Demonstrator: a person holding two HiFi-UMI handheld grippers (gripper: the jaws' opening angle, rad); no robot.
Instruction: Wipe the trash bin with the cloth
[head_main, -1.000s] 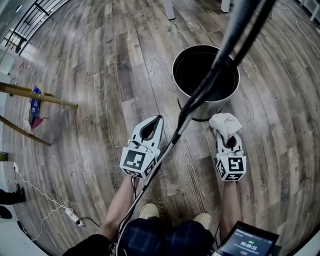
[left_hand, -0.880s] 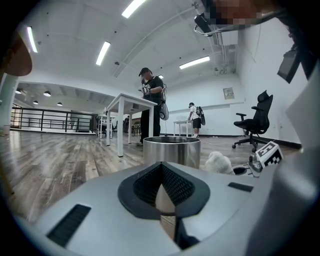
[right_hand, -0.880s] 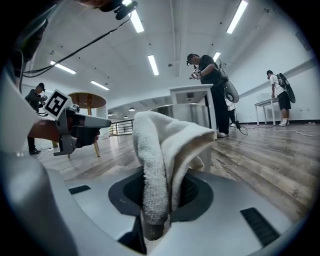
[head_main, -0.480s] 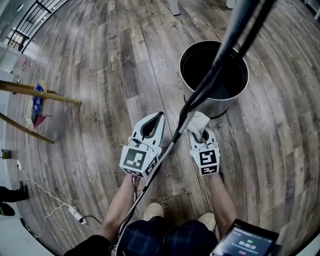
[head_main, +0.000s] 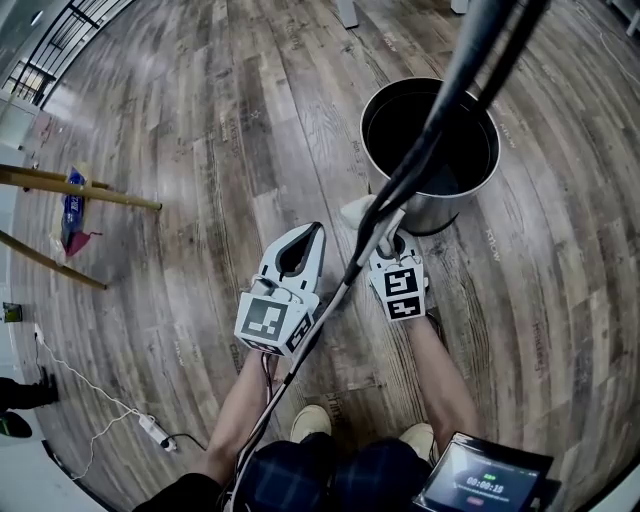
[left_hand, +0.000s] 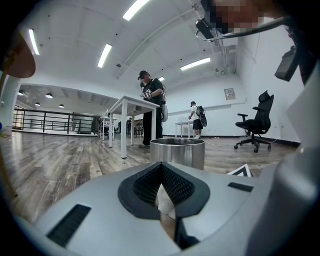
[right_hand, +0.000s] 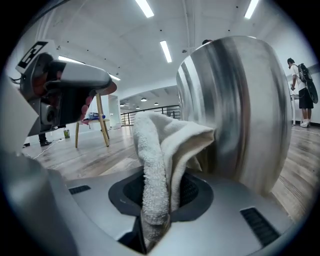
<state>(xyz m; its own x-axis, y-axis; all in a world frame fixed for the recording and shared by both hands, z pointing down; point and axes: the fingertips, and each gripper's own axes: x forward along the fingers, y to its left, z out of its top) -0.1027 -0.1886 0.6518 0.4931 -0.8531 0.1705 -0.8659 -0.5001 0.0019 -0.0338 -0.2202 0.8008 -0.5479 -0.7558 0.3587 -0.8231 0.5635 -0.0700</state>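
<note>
The round metal trash bin (head_main: 430, 150) stands on the wood floor, dark inside. My right gripper (head_main: 385, 240) is just in front of the bin's near-left wall, shut on a white terry cloth (head_main: 358, 212) that sticks out toward the bin. In the right gripper view the cloth (right_hand: 162, 160) rises folded from the shut jaws of the right gripper (right_hand: 157, 210), close beside the shiny bin wall (right_hand: 235, 110); contact cannot be told. My left gripper (head_main: 316, 234) hovers to the left, shut on nothing. From the left gripper (left_hand: 162, 192) the bin (left_hand: 177, 151) stands ahead.
A black cable (head_main: 440, 110) hangs across the head view over the bin. Wooden legs (head_main: 80, 195) and a blue packet (head_main: 70, 208) lie at far left, a power strip (head_main: 150, 430) at lower left. A white table (left_hand: 131, 107), standing people and an office chair (left_hand: 255, 125) are beyond the bin.
My right gripper has carried the cloth leftward along the bin's front, from its near-right side to its near-left side. The left gripper has barely moved.
</note>
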